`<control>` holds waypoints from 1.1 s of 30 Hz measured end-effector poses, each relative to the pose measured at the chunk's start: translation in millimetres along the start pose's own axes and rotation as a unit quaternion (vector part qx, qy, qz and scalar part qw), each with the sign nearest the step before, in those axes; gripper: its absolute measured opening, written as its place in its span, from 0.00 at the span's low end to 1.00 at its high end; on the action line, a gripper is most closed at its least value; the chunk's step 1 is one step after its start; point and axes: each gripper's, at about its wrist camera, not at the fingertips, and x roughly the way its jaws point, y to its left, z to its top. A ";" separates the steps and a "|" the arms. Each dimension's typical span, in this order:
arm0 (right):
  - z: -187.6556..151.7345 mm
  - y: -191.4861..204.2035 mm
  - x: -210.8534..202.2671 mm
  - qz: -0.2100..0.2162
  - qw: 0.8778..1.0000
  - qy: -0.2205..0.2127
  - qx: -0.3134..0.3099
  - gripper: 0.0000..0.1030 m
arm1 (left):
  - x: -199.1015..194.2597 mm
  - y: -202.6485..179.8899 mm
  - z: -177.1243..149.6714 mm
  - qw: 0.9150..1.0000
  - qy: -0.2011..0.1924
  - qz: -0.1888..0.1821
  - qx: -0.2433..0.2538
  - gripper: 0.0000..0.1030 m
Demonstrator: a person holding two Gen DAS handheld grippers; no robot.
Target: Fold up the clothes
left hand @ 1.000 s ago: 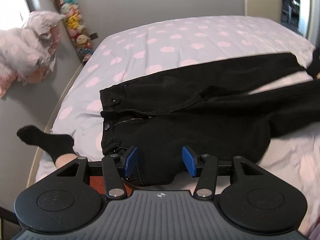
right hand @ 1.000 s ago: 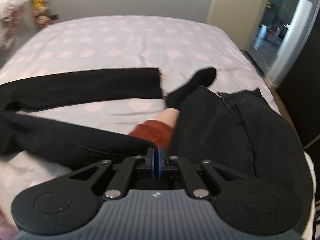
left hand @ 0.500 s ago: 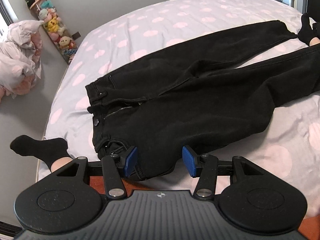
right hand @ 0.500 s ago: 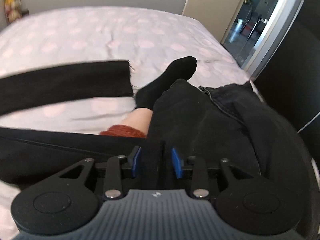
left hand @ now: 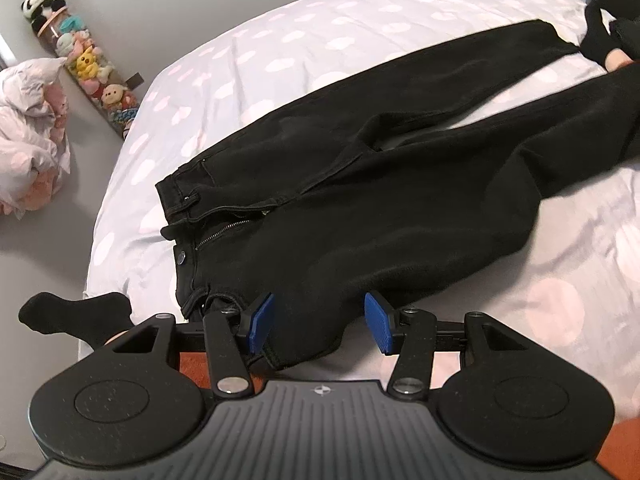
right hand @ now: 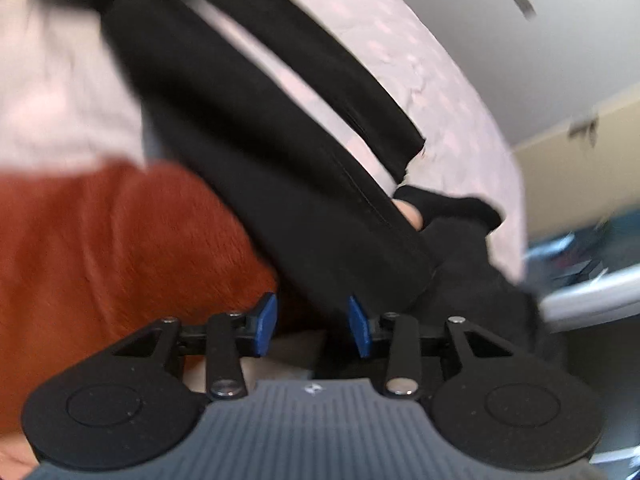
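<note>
Your black jeans (left hand: 360, 216) lie spread flat across the bed (left hand: 288, 44) with its pink-spotted sheet, waistband toward the left edge, fly unzipped, both legs running off to the right. Your left gripper (left hand: 316, 322) hangs at the near hip of the jeans with its blue pads (left hand: 260, 320) spread wide and nothing clamped between them. Your right gripper (right hand: 312, 322) is likewise parted, empty, just short of the hem end of the near trouser leg (right hand: 280, 184); that view is blurred. A foot in a black sock (right hand: 452, 206) rests beside that hem, and rust-coloured fabric (right hand: 100, 240) fills the left of the right wrist view
</note>
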 end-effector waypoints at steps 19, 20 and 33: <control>80.1 -125.3 3.5 -0.144 0.975 -0.055 0.159 0.06 | 52.7 -17.8 -21.4 0.990 0.090 0.022 0.110 0.57; 84.1 -130.2 10.4 -0.146 0.975 -0.049 0.163 0.06 | 58.2 -18.1 -22.1 0.988 0.096 0.025 0.116 0.57; 88.6 -137.6 51.9 -0.117 0.977 -0.015 0.178 0.06 | 108.2 -26.4 -20.2 0.979 0.120 0.085 0.143 0.43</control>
